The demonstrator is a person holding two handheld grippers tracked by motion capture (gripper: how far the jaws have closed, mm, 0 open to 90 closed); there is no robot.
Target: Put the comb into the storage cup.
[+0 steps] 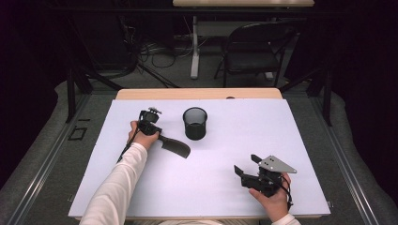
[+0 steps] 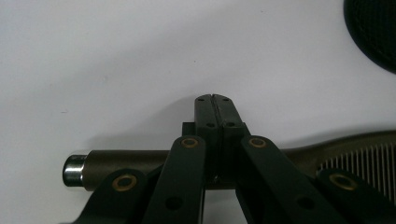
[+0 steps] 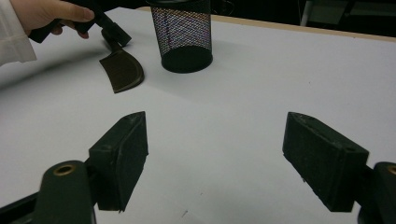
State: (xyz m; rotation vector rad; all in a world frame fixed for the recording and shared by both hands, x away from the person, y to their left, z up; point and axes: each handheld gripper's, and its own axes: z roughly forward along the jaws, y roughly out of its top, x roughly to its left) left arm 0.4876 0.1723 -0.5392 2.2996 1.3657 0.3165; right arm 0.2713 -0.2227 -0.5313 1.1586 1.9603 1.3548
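Left tongs [image 2: 215, 100], jaws pressed together on the handle of a dark brown slotted spatula [image 1: 174, 146], centre-left; right tongs [image 1: 248, 165] gape wide and empty, lower right; black mesh cup [image 1: 195, 123] stands mid white tabletop [image 1: 263, 136]

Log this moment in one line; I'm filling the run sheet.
left claw: shut on comb | right claw: open, holding nothing | mesh cup: upright
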